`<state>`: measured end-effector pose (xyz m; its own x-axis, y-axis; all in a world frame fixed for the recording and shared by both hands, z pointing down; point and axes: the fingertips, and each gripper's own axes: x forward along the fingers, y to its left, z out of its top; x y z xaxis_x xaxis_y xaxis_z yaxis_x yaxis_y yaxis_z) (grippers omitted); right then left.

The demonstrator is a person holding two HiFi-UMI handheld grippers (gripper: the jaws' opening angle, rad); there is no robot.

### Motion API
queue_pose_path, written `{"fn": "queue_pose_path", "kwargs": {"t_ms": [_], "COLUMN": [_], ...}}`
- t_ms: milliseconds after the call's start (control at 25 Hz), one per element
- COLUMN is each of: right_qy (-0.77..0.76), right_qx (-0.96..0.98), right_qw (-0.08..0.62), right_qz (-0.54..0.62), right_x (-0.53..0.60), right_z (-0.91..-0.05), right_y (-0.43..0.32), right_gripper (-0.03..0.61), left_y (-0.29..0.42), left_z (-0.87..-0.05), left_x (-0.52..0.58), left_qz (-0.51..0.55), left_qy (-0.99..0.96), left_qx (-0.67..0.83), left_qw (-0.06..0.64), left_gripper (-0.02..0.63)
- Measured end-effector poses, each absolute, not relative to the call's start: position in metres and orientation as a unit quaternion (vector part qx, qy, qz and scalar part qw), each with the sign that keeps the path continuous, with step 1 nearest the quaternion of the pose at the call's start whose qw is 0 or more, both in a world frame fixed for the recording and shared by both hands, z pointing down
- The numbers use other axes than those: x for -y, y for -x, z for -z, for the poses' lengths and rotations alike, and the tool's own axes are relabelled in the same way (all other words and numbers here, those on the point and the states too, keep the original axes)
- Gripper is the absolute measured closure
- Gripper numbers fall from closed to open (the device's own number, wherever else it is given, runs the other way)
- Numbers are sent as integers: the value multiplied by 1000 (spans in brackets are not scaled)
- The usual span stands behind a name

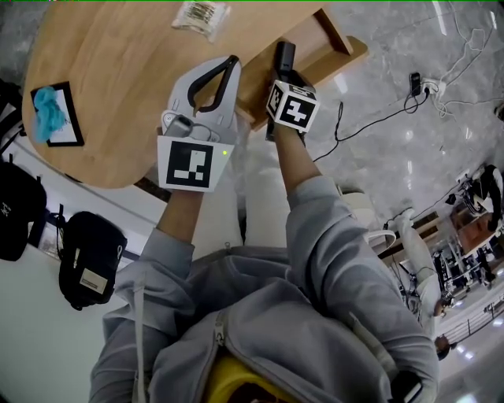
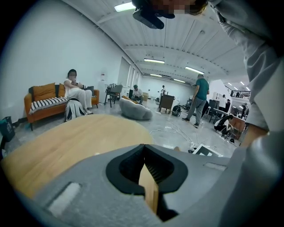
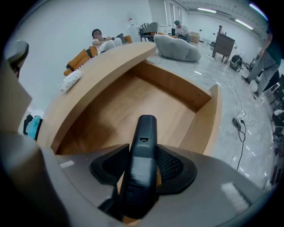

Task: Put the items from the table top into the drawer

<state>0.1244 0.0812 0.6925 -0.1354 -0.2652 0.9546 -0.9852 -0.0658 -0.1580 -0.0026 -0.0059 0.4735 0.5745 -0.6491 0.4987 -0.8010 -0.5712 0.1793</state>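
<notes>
Beneath both grippers, round wooden table (image 1: 118, 71); wooden drawer (image 1: 337, 38) stands open at its right edge. Left gripper (image 1: 233, 61) over table's near edge, just beside drawer; jaws meet at tips, sliver of wood showing in gap behind them, possibly table edge, hard to tell. Right gripper (image 3: 143, 164) points steeply down over drawer, jaws clamped on black remote (image 3: 145, 128), its tip above drawer floor. Black tray (image 1: 68, 126) with blue crumpled thing (image 1: 47, 109) at left edge. Clear-wrapped packet (image 1: 201, 17) at far edge.
</notes>
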Motion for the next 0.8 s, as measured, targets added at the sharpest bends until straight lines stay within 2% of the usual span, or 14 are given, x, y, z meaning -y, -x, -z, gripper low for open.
{"fn": "queue_pose_path", "kwargs": {"t_ms": [280,440,680,800], "right_qy": [-528,-514,-517,-526], "right_qx": [551,550,558,564], "right_qw": [410,416,408,395], "right_qz": [-500,-510,-505,-499], "right_x": [-92,-89,-88,-85], "right_z": [-704,-708,-706,-699], "right_y": [-116,-108,-111,-117], "right_gripper": [370,255,253,280], "left_y": [5,6,8,8], "left_z": [-474,-472,-474,-474], "left_x": [3,4,2,1], "left_qz": [-193,-191,-190,-191], "left_qy": [-864,-863,-862,-862], "left_qx": [421,423,425,424], "left_qw": [200,199,202,202], "left_gripper": [612,613,612,614]}}
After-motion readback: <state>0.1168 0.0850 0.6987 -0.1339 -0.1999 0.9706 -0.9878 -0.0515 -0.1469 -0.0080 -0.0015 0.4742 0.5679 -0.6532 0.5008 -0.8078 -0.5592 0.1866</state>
